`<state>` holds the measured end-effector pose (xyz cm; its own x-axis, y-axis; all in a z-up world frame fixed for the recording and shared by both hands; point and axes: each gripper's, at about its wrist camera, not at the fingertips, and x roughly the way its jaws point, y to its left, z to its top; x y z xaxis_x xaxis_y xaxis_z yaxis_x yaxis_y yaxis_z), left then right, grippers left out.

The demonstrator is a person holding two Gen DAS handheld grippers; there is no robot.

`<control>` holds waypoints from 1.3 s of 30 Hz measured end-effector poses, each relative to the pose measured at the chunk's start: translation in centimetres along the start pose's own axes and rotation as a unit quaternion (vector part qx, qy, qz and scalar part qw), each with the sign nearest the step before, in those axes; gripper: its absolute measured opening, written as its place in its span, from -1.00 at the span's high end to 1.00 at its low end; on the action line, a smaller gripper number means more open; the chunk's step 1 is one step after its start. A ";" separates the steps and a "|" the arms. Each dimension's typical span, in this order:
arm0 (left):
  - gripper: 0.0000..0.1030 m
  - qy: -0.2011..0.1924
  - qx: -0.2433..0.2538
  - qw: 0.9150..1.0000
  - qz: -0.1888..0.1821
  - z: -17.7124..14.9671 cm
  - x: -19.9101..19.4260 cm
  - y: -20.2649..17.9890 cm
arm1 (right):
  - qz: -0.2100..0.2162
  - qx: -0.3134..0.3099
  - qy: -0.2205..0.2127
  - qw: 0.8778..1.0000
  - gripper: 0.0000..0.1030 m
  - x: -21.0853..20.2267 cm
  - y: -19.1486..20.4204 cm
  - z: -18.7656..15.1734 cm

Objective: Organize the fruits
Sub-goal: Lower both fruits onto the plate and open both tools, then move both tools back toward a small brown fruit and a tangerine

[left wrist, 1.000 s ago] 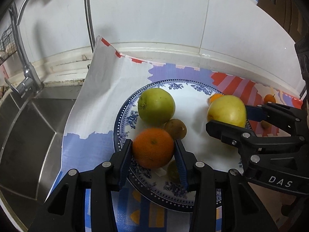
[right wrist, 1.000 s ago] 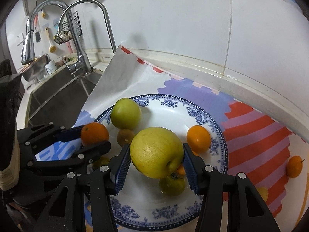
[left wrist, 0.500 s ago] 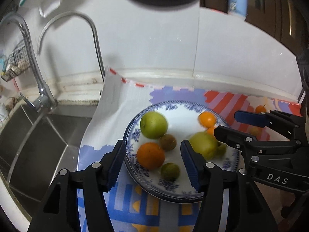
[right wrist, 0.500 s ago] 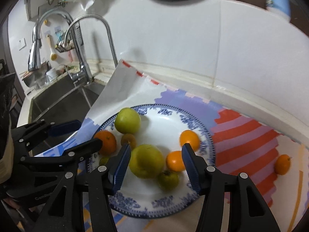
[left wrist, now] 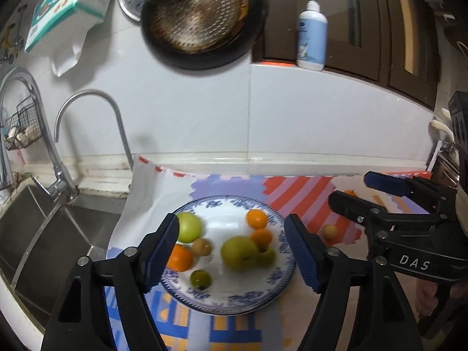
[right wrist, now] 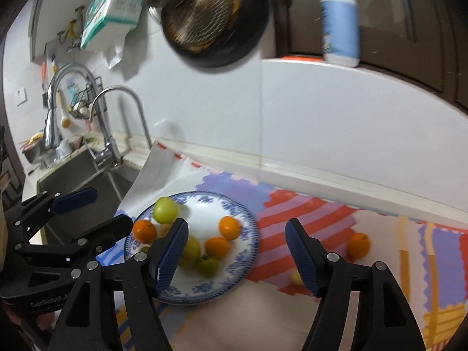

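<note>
A blue-patterned white plate on a colourful mat holds several fruits: a green apple, a yellow-green apple, oranges and small green fruits. My left gripper is open and empty, raised above the plate. My right gripper is open and empty, raised above the plate's right side. A loose orange and a small yellow fruit lie on the mat to the right.
A steel sink with curved taps lies left of the mat. A white tiled wall stands behind. A dark pan hangs on the wall, and a soap bottle stands on the ledge.
Both grippers let go of their fruit, the left its orange and the right the yellow-green apple, then opened wide and pulled up and back from the plate.
</note>
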<state>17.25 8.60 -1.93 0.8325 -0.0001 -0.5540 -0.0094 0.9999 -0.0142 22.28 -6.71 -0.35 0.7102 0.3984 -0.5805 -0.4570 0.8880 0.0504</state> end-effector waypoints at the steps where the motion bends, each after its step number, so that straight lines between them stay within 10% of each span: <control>1: -0.49 -0.002 0.001 1.000 0.000 0.1 0.0 -0.4 | -0.005 0.001 -0.003 1.000 -0.37 -0.4 -0.4 0.0; 23: -0.63 0.031 0.067 0.994 -0.084 -1.0 6.1 -11.5 | -0.094 0.016 0.025 0.995 -0.41 -1.7 -10.9 -3.2; 39: -0.02 0.151 0.054 0.979 -0.125 -3.0 15.1 -13.8 | -0.072 0.028 0.100 0.992 -0.39 7.1 -15.8 -5.5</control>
<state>28.34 -5.24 -12.58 0.5991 -0.2331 -0.7660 0.2453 0.9641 -0.1015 31.63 -19.17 -9.74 0.6428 0.2173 -0.7346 -0.3234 0.9463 -0.0030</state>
